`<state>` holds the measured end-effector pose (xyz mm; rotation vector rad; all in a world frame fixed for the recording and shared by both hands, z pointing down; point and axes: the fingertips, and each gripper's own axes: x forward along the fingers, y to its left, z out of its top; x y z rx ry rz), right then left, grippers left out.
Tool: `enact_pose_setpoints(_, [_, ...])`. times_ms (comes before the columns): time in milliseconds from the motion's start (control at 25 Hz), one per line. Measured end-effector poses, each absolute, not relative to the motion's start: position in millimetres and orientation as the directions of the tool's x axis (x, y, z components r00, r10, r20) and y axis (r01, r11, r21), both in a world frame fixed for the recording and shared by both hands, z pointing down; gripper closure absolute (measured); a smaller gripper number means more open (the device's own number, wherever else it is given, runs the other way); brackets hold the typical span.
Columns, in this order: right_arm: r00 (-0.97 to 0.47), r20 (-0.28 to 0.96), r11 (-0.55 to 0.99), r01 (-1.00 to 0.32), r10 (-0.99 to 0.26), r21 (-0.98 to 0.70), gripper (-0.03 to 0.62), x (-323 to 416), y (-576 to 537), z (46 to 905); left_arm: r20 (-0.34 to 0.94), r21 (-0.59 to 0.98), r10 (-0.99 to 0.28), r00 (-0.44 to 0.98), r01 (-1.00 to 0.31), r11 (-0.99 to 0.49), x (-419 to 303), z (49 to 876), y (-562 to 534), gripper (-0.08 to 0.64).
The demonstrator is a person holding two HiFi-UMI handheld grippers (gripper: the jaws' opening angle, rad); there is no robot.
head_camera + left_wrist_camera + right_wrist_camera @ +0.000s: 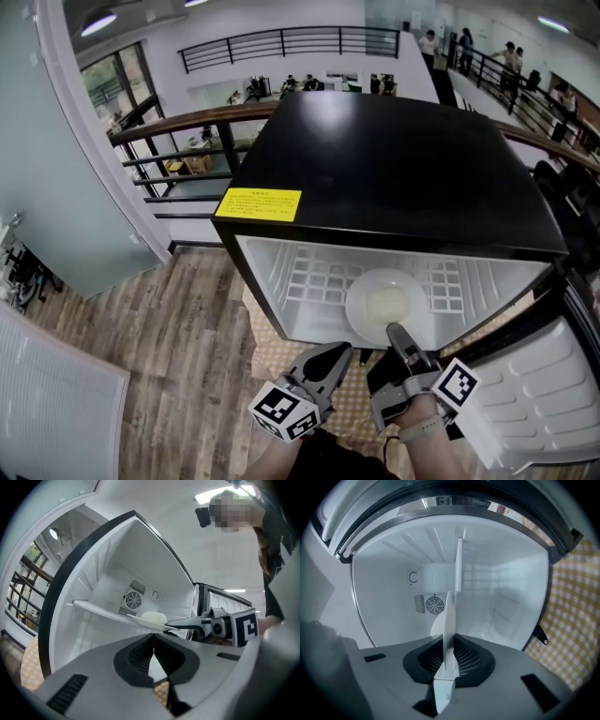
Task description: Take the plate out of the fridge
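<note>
A black mini fridge (pixel 394 169) stands open, showing a white inside. A white plate (pixel 386 305) with a pale lump of food lies on the wire shelf (pixel 309 281). My right gripper (pixel 394 330) is shut on the plate's near rim. The right gripper view shows the plate (pixel 451 620) edge-on between the pads of that gripper (pixel 449 648). My left gripper (pixel 339 352) hangs just left of it in front of the fridge, shut and empty. In the left gripper view, the plate (pixel 145 620) and the right gripper (pixel 180 623) appear beyond my shut left gripper (pixel 153 641).
The fridge door (pixel 544 384) is swung open at the right. A yellow checked mat (pixel 281 352) lies under the fridge on the wooden floor (pixel 187 356). A railing (pixel 178 150) runs behind it. A fan grille (pixel 434 604) is on the fridge's back wall.
</note>
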<state>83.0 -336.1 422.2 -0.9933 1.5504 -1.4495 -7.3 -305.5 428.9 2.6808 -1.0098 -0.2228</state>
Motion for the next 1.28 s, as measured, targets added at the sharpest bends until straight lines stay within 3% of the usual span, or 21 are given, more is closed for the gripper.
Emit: enact_pose_setpoints(1280, [-0.469, -0.067, 0.082, -0.012, -0.881, -0.997, 0.532, 97.1, -251.9, 426.5, -0.050, 0.270, -0.720, 0.692, -0.685, -0.677, 4.6, 429.7, -242.6, 0.551])
